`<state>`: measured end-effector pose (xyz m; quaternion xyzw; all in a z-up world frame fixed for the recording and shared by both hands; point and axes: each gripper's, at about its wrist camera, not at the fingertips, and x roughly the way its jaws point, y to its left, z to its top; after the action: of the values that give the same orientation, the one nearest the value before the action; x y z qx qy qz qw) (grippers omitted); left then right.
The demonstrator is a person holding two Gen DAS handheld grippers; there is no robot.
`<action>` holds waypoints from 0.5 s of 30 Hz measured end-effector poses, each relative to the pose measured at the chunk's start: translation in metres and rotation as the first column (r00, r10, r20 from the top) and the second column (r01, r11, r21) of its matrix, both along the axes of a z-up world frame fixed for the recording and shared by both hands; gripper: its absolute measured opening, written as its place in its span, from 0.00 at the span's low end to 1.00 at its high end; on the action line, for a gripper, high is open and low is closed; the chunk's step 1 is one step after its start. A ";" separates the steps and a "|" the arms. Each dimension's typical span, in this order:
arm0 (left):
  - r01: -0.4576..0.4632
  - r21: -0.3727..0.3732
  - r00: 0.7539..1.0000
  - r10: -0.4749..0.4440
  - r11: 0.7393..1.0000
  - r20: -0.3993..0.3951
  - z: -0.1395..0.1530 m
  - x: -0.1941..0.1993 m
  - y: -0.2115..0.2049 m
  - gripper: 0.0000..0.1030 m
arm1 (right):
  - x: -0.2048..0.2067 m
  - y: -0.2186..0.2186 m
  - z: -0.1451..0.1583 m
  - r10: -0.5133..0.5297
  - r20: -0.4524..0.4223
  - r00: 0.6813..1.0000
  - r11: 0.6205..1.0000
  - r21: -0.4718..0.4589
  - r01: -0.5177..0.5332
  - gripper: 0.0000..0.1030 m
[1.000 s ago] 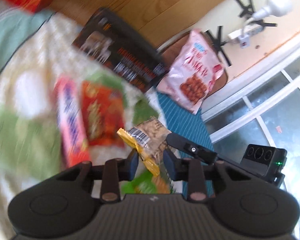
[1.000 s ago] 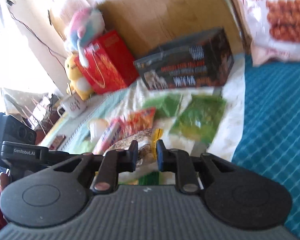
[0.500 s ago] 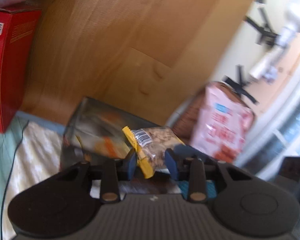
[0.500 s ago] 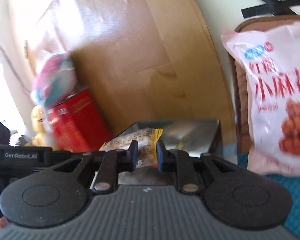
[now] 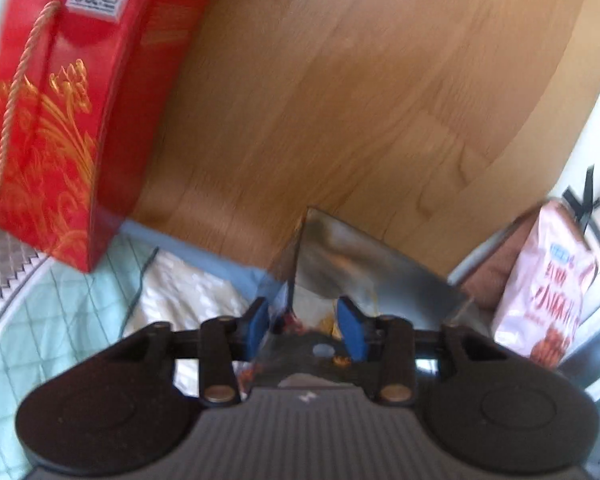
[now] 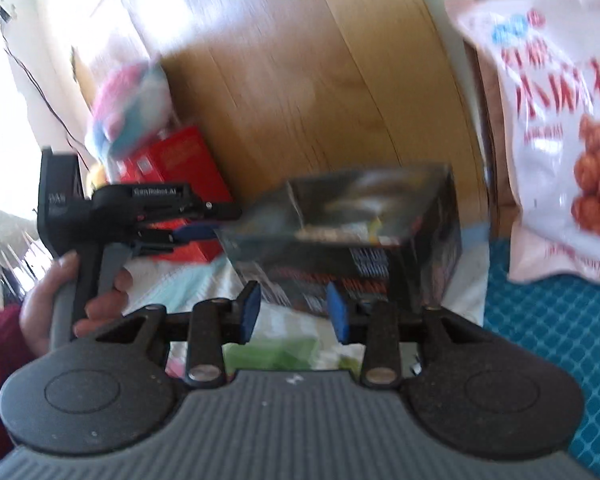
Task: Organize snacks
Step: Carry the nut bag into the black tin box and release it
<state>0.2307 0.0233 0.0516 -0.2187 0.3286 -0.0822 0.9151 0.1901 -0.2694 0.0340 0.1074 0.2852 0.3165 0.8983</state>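
A dark open-topped box (image 5: pixel 364 272) (image 6: pixel 352 224) stands on the bed against the wooden headboard. A yellow-edged snack packet (image 6: pixel 374 226) lies inside it, barely visible. My left gripper (image 5: pixel 305 326) is open and empty, its fingers straddling the box's near corner; it also shows in the right wrist view (image 6: pixel 196 232) at the box's left edge. My right gripper (image 6: pixel 292 312) is open and empty, just in front of the box's printed side.
A red gift bag (image 5: pixel 60 104) stands left of the box. A large pink snack bag (image 6: pixel 556 128) (image 5: pixel 544 300) leans at the right over a teal blanket (image 6: pixel 540 360). Green packets (image 6: pixel 276 354) lie on the bedspread below my right gripper. A plush toy (image 6: pixel 132 104) sits behind.
Both grippers were shut on the yellow-edged snack packet and carried it over the box. Now both are open and the packet lies inside the box.
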 end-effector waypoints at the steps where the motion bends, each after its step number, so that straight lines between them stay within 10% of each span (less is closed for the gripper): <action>1: 0.000 0.020 1.000 0.000 1.000 0.010 0.000 -0.004 -0.003 0.41 | 0.004 -0.001 0.000 -0.028 -0.002 1.000 1.000 -0.005 0.028 0.39; 6: 0.040 -0.031 0.999 -0.040 0.999 0.008 0.006 -0.029 0.000 0.45 | 0.018 -0.010 0.001 -0.104 -0.011 0.995 0.994 0.020 0.104 0.39; 15: 0.200 -0.051 0.973 -0.204 0.979 -0.109 0.000 -0.068 -0.009 0.50 | -0.013 0.012 -0.010 0.132 -0.077 0.988 0.991 -0.024 -0.134 0.39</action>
<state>0.1631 0.0147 0.0514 -0.2065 0.3990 -0.1687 0.8773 0.1775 -0.2578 0.0239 0.0866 0.3301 0.3673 0.8652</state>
